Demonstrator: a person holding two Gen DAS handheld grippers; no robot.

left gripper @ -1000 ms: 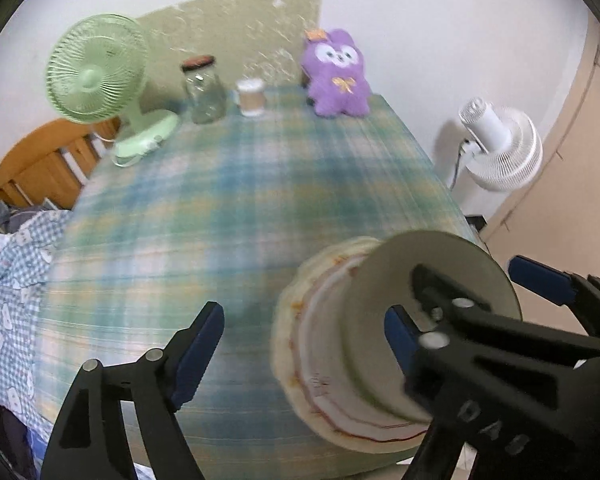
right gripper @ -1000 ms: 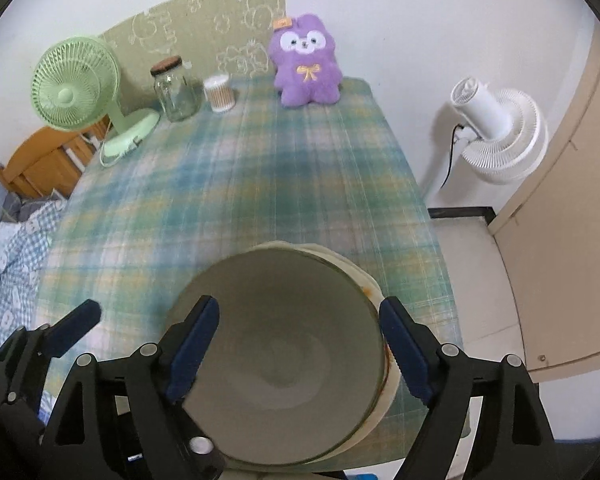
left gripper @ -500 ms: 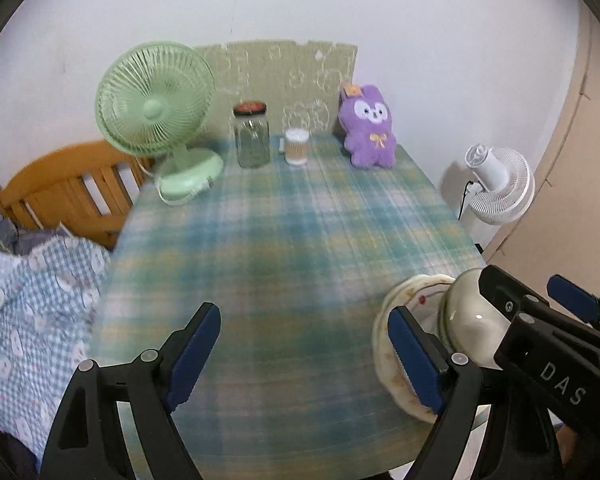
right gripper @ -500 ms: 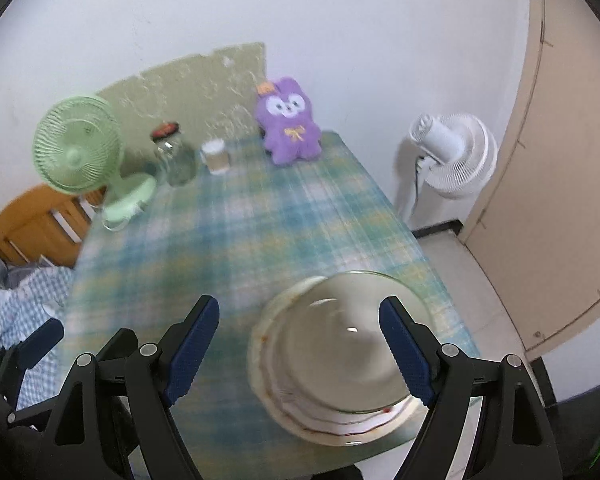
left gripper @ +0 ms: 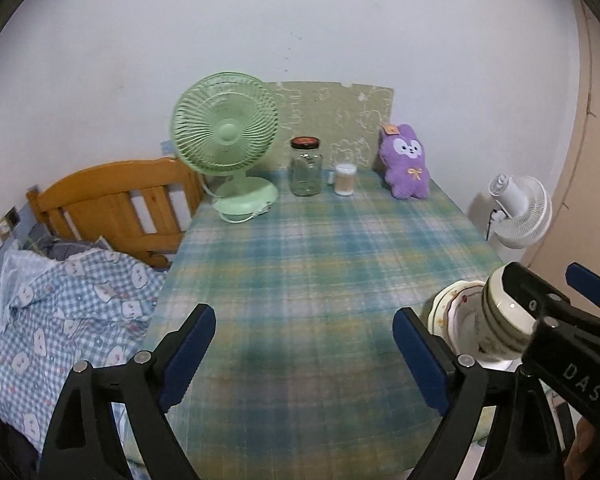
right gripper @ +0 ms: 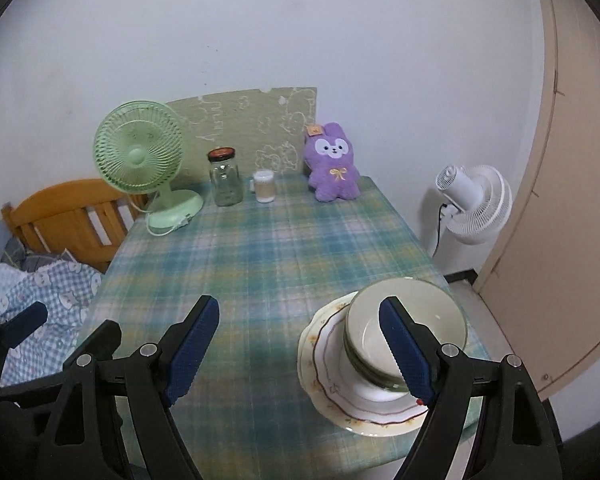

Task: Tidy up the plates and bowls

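A stack of pale bowls (right gripper: 416, 312) sits on stacked plates (right gripper: 328, 360) with a red-lined scalloped rim, at the near right corner of the plaid table (right gripper: 268, 264). My right gripper (right gripper: 300, 352) is open and empty, pulled back above the near edge, its right finger in front of the bowls. My left gripper (left gripper: 304, 356) is open and empty over the near middle of the table. In the left wrist view the bowls (left gripper: 500, 320) and plates (left gripper: 446, 308) are partly hidden by the right gripper's body.
A green desk fan (right gripper: 140, 160), a glass jar (right gripper: 225, 178), a small cup (right gripper: 264, 186) and a purple plush (right gripper: 334, 164) stand along the far edge. A white floor fan (right gripper: 474, 204) stands right of the table. A wooden bed frame (right gripper: 68, 216) and checked bedding (left gripper: 68, 304) lie left.
Both grippers have pulled back and up from the table. The right gripper, which was around the bowls, has drawn away and the bowls stay on the plates.
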